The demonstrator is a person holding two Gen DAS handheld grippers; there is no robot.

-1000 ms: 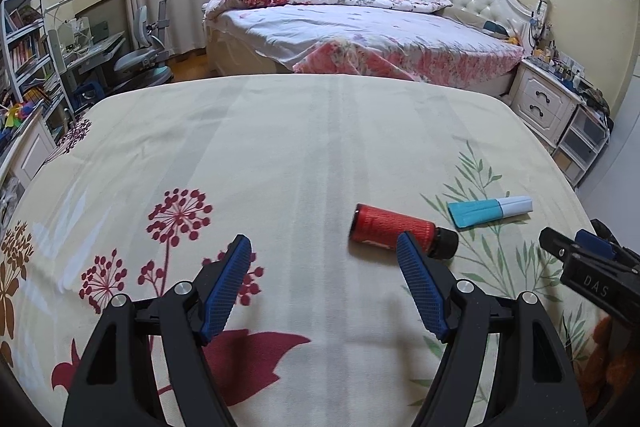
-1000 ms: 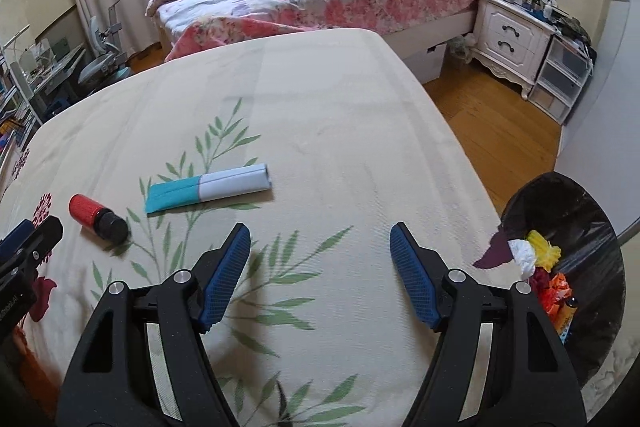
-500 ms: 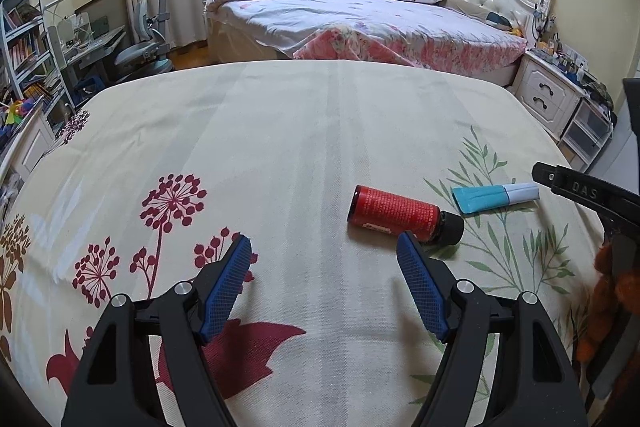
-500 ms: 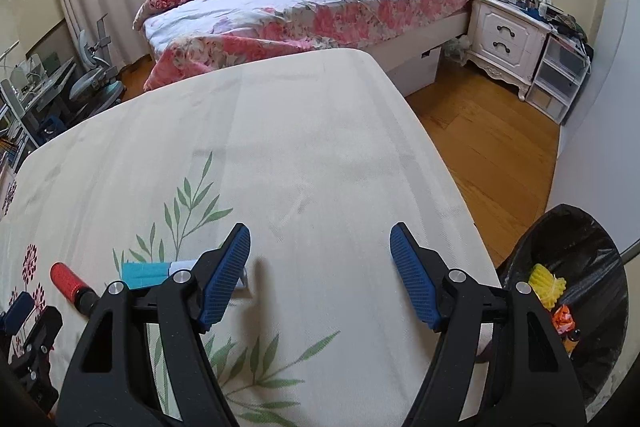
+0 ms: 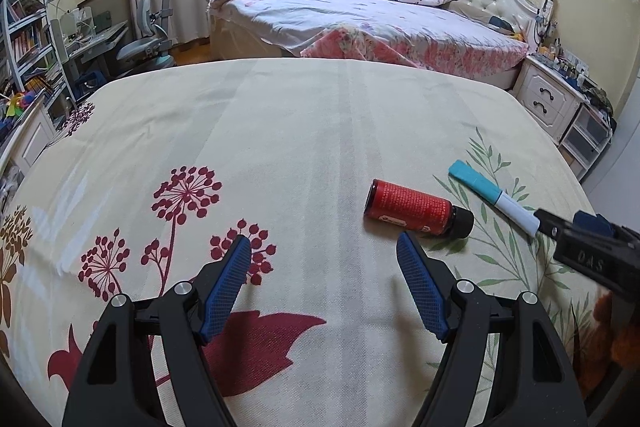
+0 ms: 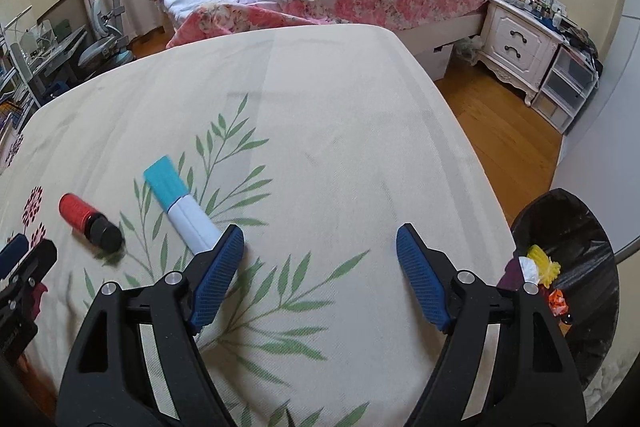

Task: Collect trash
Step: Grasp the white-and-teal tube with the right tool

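We hold two grippers over a table spread with a cream cloth [image 5: 304, 131] printed with red flower heads and green leaf sprays. Two pieces of trash lie on it, both toward the right edge. A small red bottle [image 5: 416, 209] with a black cap lies on its side, cap pointing to that edge. A teal-and-white tube [image 6: 180, 205] lies just beside it, a little nearer the right edge, its flat teal end pointing toward the far edge.

Our left gripper [image 5: 324, 279] hangs over the near part of the cloth with its jaws wide apart and nothing between them. The bottle lies just beyond the tip of its right finger, outside the gap; from this angle we cannot quite tell whether tip and bottle touch.

Our right gripper [image 6: 320, 269] has its jaws spreading wider, and only bare cloth shows between them. The white end of the tube runs in behind the tip of its left finger, so the tube lies at the outer side of that finger rather than inside the gap; contact there is hidden from us.

Off the right edge, down on the wooden floor, stands a bin lined with a black bag [image 6: 576, 267], with yellow, white and orange scraps already inside.
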